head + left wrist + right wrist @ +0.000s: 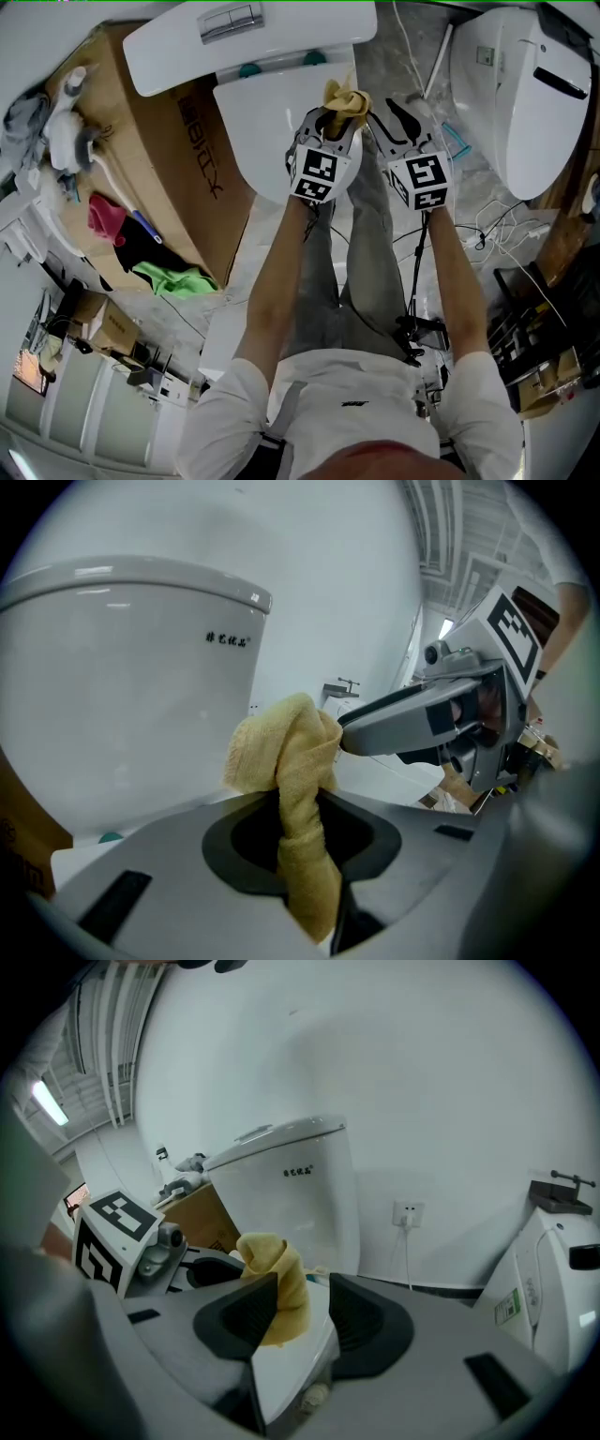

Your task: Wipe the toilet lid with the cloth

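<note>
Left gripper (pixel 302 841) fingers clamping cloth (pixel 281 747), bunched upward

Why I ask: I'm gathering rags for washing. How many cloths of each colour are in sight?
yellow cloth: 1
pink cloth: 1
green cloth: 1
black cloth, seemingly fabric: 1
Total: 4

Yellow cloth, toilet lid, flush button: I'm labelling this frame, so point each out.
yellow cloth (pixel 298 789), left gripper view, its twisted middle
toilet lid (pixel 262 122), head view, bare white top
flush button (pixel 230 21), head view, plate centre
</note>
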Action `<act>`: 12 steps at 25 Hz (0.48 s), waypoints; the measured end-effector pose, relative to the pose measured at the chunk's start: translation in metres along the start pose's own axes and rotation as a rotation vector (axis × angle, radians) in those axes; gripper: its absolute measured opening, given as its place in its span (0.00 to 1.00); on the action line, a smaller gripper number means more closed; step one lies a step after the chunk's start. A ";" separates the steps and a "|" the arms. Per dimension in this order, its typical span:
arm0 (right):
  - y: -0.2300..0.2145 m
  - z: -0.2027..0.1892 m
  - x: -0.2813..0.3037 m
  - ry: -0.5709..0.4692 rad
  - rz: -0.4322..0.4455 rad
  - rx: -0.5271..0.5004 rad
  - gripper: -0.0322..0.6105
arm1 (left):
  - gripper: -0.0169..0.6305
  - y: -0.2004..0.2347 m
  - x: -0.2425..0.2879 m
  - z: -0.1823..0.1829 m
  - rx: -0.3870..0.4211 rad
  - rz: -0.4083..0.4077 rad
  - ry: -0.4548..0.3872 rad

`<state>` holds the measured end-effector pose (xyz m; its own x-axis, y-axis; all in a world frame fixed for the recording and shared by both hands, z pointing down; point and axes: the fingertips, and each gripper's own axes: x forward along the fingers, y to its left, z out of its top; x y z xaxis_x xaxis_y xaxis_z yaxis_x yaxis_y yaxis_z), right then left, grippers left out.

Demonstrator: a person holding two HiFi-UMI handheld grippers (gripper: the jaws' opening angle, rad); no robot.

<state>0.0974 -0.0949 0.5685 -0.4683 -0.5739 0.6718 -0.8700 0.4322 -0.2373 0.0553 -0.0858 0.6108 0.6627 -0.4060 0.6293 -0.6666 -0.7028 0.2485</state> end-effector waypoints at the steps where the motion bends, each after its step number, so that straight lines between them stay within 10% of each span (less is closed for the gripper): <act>1: -0.004 -0.002 0.004 0.000 -0.007 0.008 0.34 | 0.19 0.001 0.006 -0.003 0.001 -0.004 0.005; 12: -0.038 -0.030 0.038 0.039 -0.049 0.051 0.34 | 0.19 0.004 0.070 -0.029 -0.002 -0.059 0.051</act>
<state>0.1170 -0.1121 0.6244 -0.4198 -0.5652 0.7101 -0.8988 0.3676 -0.2388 0.0892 -0.0997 0.6769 0.6825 -0.3336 0.6503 -0.6278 -0.7232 0.2879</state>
